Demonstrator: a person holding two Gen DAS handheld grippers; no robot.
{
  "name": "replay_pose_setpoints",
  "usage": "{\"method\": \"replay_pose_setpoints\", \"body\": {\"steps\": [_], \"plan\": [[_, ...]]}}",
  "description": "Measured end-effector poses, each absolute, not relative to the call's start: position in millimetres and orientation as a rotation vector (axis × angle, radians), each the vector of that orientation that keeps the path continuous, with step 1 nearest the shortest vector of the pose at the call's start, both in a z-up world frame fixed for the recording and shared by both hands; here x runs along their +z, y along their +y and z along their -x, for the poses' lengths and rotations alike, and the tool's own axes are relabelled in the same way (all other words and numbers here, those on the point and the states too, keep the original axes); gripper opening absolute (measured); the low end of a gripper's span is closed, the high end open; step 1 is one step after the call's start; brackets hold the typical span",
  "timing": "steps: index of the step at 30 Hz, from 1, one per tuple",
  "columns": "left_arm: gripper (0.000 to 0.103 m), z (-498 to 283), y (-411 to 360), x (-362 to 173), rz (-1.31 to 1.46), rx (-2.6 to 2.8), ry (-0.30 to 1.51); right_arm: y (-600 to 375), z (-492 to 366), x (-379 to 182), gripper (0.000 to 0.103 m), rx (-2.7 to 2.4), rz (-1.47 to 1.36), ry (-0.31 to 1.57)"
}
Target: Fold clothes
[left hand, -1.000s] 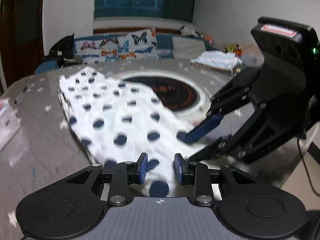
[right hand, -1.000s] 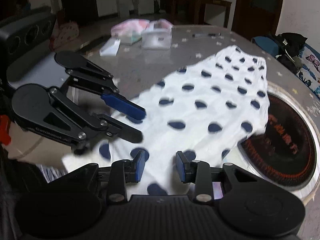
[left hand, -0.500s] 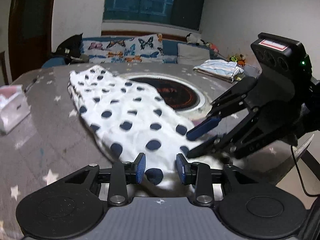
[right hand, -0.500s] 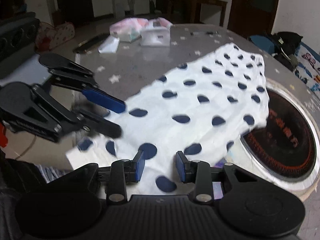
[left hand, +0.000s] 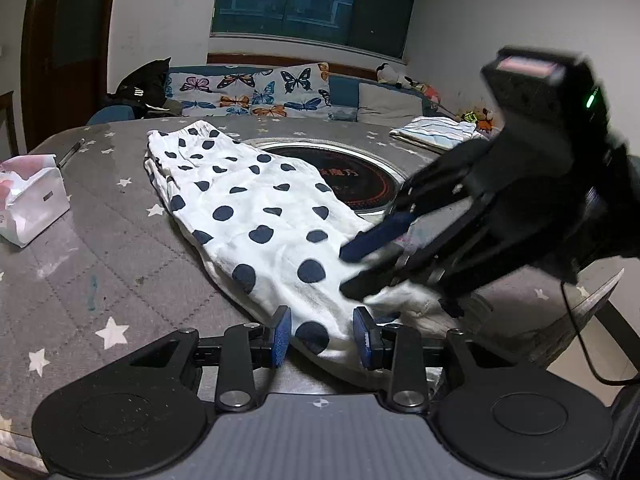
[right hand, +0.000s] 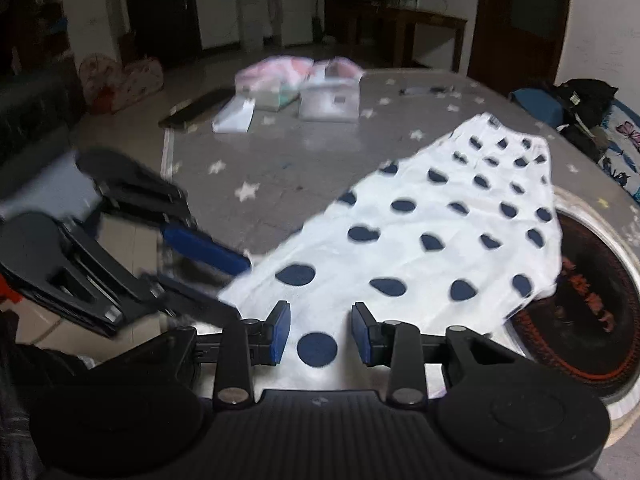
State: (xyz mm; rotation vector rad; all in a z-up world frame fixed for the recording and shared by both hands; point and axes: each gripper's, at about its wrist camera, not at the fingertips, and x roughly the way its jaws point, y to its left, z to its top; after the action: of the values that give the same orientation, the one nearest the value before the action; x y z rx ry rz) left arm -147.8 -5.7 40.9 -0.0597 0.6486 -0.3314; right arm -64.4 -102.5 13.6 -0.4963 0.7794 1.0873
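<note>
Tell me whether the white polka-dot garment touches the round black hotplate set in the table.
Touching. In the right wrist view the white polka-dot garment has its edge draped over the round black hotplate's rim.

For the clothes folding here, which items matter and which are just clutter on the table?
In the job: polka-dot garment; left gripper; right gripper, both at its near edge.

Lying about: tissue pack; folded striped cloth; round hotplate; white boxes.

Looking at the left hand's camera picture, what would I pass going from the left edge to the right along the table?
White tissue pack → polka-dot garment → round black cooktop → folded striped cloth → the other handheld gripper, the right gripper, reaching in from the right.
</note>
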Motion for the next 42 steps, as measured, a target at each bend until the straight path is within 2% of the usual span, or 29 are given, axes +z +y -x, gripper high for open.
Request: {"method": "replay_pose_setpoints", "body": {"steps": [11, 16, 19, 26, 31, 34, 39, 42], "plan": [[0.032, 118.7, -6.0, 62.7, 0.051, -0.346, 0.566, -113.5, 64.6, 23.2, 0.034, 1.065, 0.502, 0.767], [0.015, 93.7, -14.5, 44.4, 0.044, -0.374, 0.615, -117.2, 59.7, 10.7, 0.034, 1.045, 0.476, 0.808], [0.013, 84.9, -15.2, 30.7, 0.037, -0.377, 0.660, -120.4, 57.7, 10.5, 0.034, 1.040, 0.463, 0.811], [0.014, 85.2, -13.6, 23.3, 0.031, -0.374, 0.676, -133.8, 65.7, 28.3, 0.034, 1.045, 0.463, 0.780], [0.014, 87.7, -15.2, 28.2, 0.019, -0.366, 0.669, -143.0, 89.3, 41.5, 0.040, 1.090, 0.508, 0.758], [0.016, 90.4, -15.0, 32.3, 0.015, -0.356, 0.660, -146.4, 109.5, 46.9, 0.041, 1.142, 0.542, 0.745], [0.030, 99.7, -14.5, 40.9, 0.008, -0.343, 0.639, -145.4, 137.2, 46.4, 0.044, 1.228, 0.600, 0.717], [0.030, 110.1, -13.6, 46.5, -0.006, -0.342, 0.625, -139.0, 145.6, 38.9, 0.047, 1.237, 0.644, 0.695]]}}
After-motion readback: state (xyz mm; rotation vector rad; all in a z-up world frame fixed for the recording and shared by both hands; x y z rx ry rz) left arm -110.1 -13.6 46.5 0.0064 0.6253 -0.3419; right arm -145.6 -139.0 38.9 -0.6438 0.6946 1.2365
